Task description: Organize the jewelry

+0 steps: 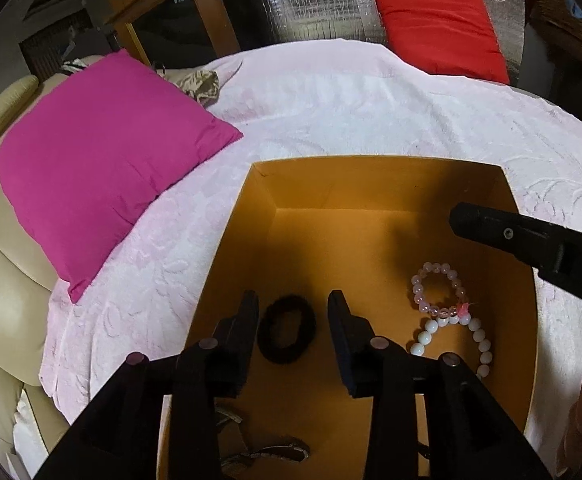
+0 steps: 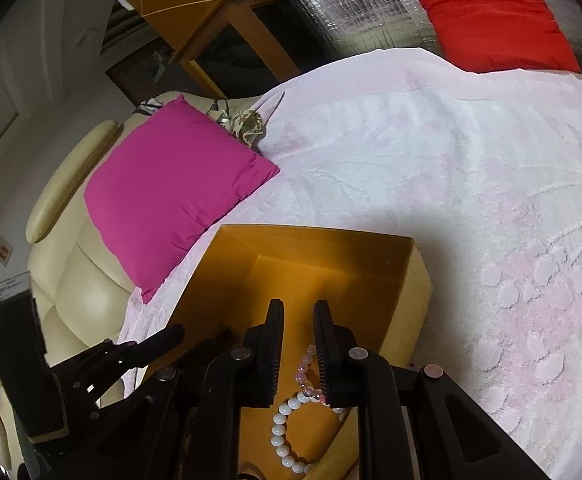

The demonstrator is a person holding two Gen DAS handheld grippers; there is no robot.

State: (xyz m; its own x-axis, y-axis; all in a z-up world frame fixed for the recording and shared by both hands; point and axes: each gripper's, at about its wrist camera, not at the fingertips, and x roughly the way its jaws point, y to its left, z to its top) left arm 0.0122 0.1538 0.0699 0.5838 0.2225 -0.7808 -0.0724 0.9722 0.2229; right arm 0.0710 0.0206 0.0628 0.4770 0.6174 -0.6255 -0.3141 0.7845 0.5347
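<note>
Sitting on a bed spread with a pale pink embossed blanket (image 1: 331, 112), an open cardboard box (image 1: 371, 184) shows smooth orange-brown walls and takes both tools through its open top. On its floor lies a fuzzy black hair tie (image 1: 287, 328), an oval loop with its long axis running up and to the right in the left wrist view; the left tool (image 1: 293, 320) has its jaws apart on either side of it, not pressing. To the right, well clear of the walls, a pink beaded bracelet (image 1: 437, 288) touches a white beaded bracelet (image 1: 471, 340), both round loops lying flat. The right tool (image 2: 298, 332) hangs above them with jaws drawn nearly together and gripping nothing. A magenta pillow (image 1: 107, 160) lies left of the box, a red pillow (image 1: 439, 24) beyond.
</note>
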